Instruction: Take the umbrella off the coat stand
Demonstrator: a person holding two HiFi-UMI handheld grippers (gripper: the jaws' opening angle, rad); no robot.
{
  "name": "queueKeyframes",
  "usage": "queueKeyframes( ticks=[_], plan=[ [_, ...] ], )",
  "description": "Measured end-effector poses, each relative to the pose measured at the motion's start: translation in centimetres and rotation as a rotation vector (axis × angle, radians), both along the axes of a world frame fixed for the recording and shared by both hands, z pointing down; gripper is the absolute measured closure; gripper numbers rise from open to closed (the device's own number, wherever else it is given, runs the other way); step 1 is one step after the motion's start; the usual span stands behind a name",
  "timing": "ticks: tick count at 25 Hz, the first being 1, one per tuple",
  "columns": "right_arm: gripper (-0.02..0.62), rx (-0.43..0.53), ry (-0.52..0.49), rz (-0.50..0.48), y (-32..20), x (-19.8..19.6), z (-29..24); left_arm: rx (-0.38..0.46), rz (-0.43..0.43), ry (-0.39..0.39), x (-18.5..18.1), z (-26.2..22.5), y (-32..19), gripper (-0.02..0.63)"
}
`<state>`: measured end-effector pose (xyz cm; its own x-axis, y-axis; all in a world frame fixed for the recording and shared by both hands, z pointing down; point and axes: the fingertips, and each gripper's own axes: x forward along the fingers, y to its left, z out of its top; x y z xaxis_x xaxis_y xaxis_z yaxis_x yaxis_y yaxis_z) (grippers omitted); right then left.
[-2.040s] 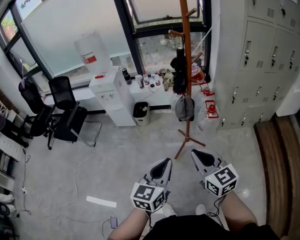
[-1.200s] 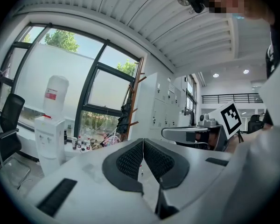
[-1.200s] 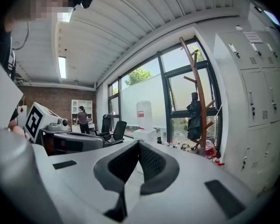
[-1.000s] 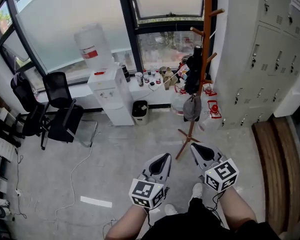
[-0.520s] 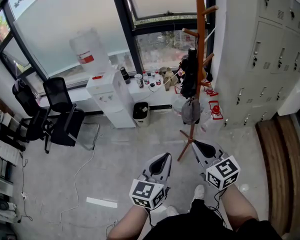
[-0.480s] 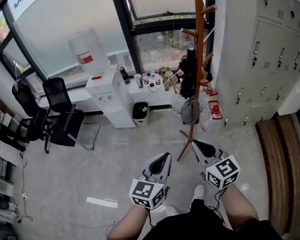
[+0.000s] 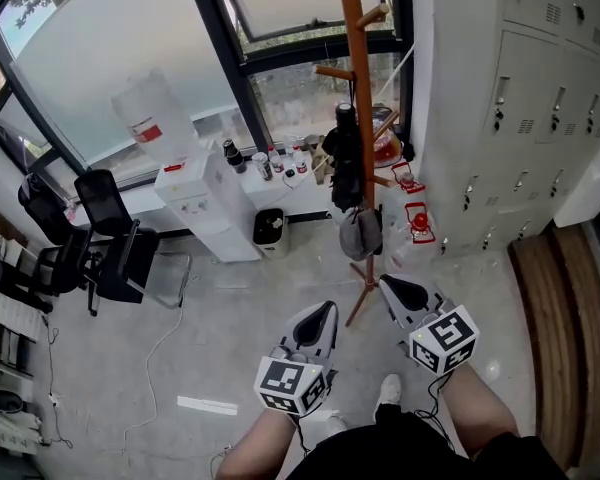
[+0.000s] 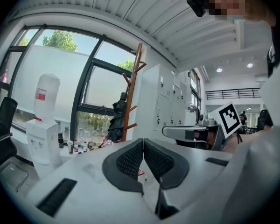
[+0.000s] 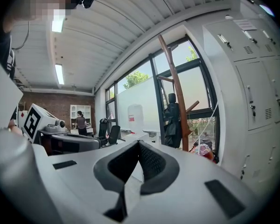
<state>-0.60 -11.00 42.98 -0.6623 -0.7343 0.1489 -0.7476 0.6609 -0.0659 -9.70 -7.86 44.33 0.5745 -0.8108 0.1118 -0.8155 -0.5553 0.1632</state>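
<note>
The step in hand is the approach. Both grippers are held low and well apart from the coat stand (image 7: pixel 356 58), which rises at 12 o'clock from them in the head view. The folded black umbrella (image 7: pixel 344 158) hangs upright along the pole, on its 9 o'clock side and about midway up. A grey bag (image 7: pixel 361 234) hangs just below it. The left gripper (image 7: pixel 326 313) has its jaws pressed together with nothing between them, and the right gripper (image 7: pixel 392 288) is likewise closed and empty.

To do this well, the person would likely need to close in until the umbrella is within reach. One gripper should be spread wide on the way, since closed jaws cannot take the umbrella. The right gripper lies nearer the stand's foot and looks the natural choice. The firm upper part of the umbrella seems the better hold, as the loose folds of fabric lower down would probably slip.

How the umbrella is hooked on is too small to tell. It would be safest to raise it clear of its peg first and only then draw it back toward 6 o'clock. The stand rests on thin legs and might tip, so the left gripper could steady the pole. The lockers (image 7: pixel 520 118) crowd the 3 o'clock side, so there is more room at 9 o'clock. The grey bag should not be snagged on the way out.
</note>
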Motion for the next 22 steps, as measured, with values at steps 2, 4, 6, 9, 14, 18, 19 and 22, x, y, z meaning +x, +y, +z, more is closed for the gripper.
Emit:
queueKeyframes(
  ticks=[2,4,6,9,14,18,19,22],
  plan=[
    [0.541,-0.002,-0.006,-0.002,-1.0,1.1,0.0,0.0,-0.002,-0.007,1.1,-0.1,-1.0,0.588],
    [0.541,-0.002,-0.013,-0.004,-1.9,2.2,0.1,0.002,-0.004,-0.015,2.2,-0.1,-2.0,0.588],
    [0.541,-0.001,-0.017,-0.007,-2.8,3.4,0.2,0.004,-0.007,-0.021,3.2,-0.1,-2.8,0.588],
    [0.541,0.0,-0.023,-0.009,-4.0,5.2,0.3,0.008,-0.01,-0.029,4.8,-0.3,-4.0,0.588],
    [0.541,0.0,-0.038,-0.024,-5.5,7.3,0.3,0.016,-0.031,-0.033,6.8,-0.8,-5.6,0.588],
    [0.541,0.009,-0.041,-0.04,-6.5,8.8,-0.3,0.03,-0.059,-0.038,7.7,-1.8,-6.7,0.588],
    [0.541,0.012,-0.043,-0.041,-6.8,9.2,-0.5,0.032,-0.065,-0.04,7.9,-2.1,-7.0,0.588],
    [0.541,0.016,-0.058,-0.044,-7.5,9.9,-0.8,0.029,-0.083,-0.042,8.1,-2.5,-7.7,0.588]
  ],
)
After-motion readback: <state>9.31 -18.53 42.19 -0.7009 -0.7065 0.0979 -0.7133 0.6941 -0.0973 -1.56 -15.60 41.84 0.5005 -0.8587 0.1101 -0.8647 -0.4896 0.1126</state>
